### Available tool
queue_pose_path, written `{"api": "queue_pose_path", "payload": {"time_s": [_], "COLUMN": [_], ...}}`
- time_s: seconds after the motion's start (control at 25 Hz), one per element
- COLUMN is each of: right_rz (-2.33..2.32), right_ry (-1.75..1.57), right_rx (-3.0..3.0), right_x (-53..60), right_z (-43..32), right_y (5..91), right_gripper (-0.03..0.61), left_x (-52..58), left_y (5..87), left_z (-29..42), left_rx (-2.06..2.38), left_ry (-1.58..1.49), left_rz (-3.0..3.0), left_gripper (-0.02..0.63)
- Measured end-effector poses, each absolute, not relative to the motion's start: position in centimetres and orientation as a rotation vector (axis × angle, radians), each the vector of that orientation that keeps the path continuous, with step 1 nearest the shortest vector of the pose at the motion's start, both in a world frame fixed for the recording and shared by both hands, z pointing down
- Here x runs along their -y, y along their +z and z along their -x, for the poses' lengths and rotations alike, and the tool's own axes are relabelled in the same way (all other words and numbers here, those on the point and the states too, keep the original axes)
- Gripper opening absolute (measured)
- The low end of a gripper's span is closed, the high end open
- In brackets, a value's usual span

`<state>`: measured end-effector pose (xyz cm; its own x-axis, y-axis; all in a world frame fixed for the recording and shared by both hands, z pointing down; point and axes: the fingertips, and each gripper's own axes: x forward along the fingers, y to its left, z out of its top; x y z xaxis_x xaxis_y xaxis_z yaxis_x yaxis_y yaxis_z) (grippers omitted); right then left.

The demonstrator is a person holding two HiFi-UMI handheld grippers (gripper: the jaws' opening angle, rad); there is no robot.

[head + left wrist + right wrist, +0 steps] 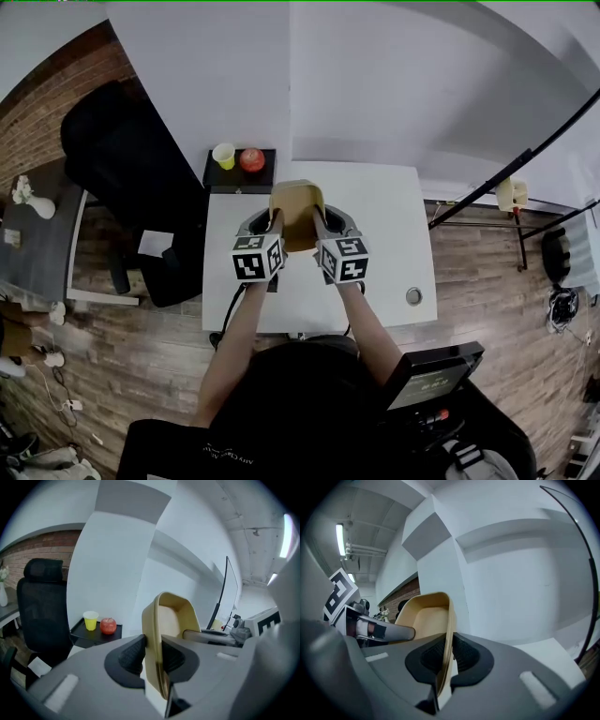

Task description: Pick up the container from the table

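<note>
Person in black top [281,412], two handheld grippers
Grey left gripper [275,223] and right gripper [319,223]: black-and-white marker cubes [256,258], black ribbed pads [131,653]

I count 1 tan container [297,211], 1 white table [384,234], 1 black tray [220,181] at upper centre, 1 yellow cup [224,156], 1 red apple [251,159], 1 black chair [122,159] and 2 grippers: left gripper [277,219], right gripper [319,221].

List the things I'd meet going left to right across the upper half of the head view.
white vase → black office chair → yellow cup → red apple → tan container
</note>
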<state>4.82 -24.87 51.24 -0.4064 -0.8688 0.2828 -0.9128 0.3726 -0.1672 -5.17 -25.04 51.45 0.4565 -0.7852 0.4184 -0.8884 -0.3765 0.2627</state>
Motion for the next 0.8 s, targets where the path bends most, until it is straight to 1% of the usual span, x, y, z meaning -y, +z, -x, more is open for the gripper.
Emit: {"api": "queue_pose_path", "payload": {"time_s": [0.8], "right_rz": [-1.701], "right_ry": [0.077], "right_rx": [2.654], "right_x": [23.4], "right_z": [-4.0], "right_y": [38.3], "right_gripper": [0.032], "left_x": [23.8], "left_y": [38.6], "left_z": [5.8], "left_rx": [1.616], "left_ry": [0.080], "left_rz": [-2.555], "left_gripper": [0.063]}}
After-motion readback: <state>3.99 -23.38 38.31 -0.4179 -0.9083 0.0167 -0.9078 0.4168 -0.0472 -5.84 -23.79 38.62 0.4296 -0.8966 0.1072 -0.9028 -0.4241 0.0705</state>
